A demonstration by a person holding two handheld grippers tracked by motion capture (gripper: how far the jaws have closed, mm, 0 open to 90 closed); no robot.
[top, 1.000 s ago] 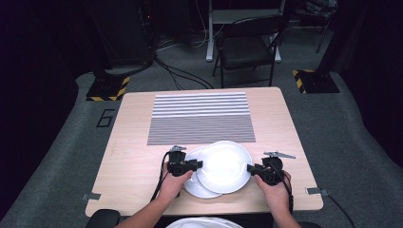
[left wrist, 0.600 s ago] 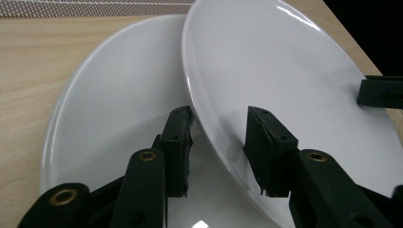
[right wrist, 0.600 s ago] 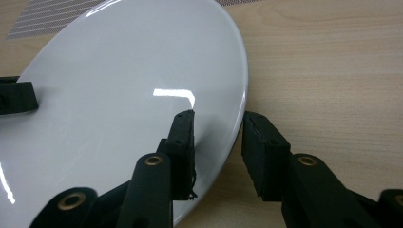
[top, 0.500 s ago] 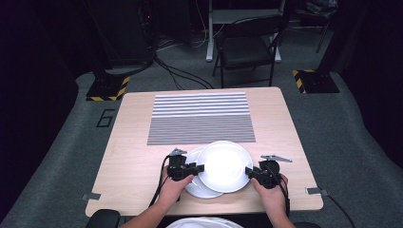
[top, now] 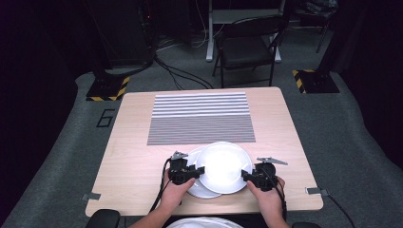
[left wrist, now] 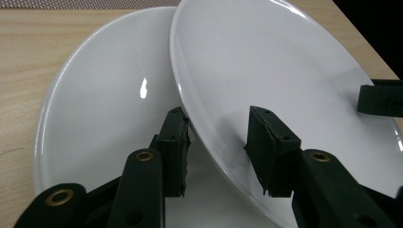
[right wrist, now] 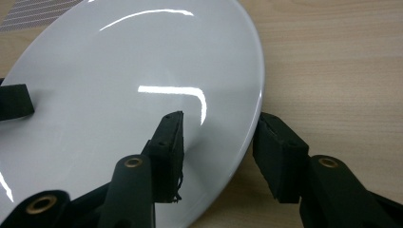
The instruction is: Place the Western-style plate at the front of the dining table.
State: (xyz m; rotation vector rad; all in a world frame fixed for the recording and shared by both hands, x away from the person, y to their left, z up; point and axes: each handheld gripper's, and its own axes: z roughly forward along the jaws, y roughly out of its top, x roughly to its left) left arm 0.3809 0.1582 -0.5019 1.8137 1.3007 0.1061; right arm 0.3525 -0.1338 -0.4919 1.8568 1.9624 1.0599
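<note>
Left gripper (top: 196, 171) fingers (left wrist: 173, 147) spread, just been opening, astride near-left rim of top plate (top: 222, 166). Right gripper (top: 248, 175) fingers spread, just opening, rim between. Bottom plate (top: 199, 190) underneath, offset left. Striped mat (top: 201, 118) beyond on worktop (top: 128, 161).

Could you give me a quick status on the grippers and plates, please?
Left gripper and right gripper just opening, straddling top plate's rim. It overlaps lower plate. Nothing in the way.

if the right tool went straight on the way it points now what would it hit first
Probably nothing new: the right tool already straddles the upper plate's rim, jaws having just opened, so the plate would slide deeper between them. Farther on, the left tool's jaw tip sits over the far rim; depth is hard to judge.
</note>
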